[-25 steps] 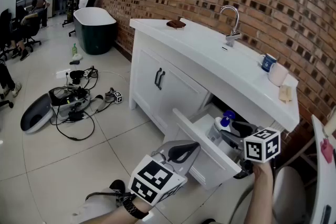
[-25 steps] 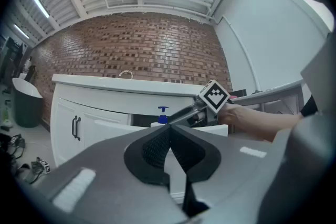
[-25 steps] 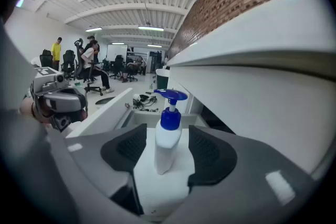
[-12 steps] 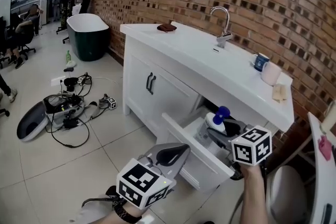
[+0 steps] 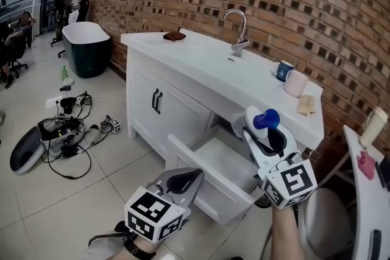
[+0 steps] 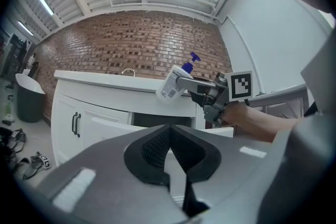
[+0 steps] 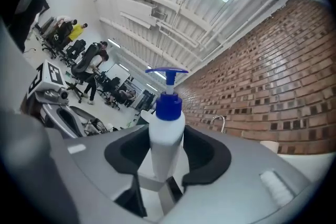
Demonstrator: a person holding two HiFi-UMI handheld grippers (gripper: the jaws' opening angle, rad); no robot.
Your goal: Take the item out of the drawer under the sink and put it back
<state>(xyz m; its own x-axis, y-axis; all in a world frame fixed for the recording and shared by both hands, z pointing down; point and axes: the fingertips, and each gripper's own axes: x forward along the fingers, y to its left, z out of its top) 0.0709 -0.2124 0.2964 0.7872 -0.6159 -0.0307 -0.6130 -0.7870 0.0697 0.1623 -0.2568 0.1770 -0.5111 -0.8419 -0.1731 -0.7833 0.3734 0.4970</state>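
The right gripper (image 7: pixel 167 155) has just been closing its jaws, which clamp a white pump bottle (image 5: pixel 254 117) with a blue head, upright between the pads. In the head view the bottle sits right of centre, in the air above the open drawer (image 5: pixel 204 182) and just before the edge of the sink surface (image 5: pixel 201 58). The left gripper (image 6: pixel 169 152), lower left of centre, has its jaws together on nothing.

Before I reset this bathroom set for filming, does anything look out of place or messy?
The vanity drawer stands pulled out. On the tile floor to the left, a tangle of cables and gear lies strewn. The pump bottle is held tilted in the air by the right gripper, not in the drawer.
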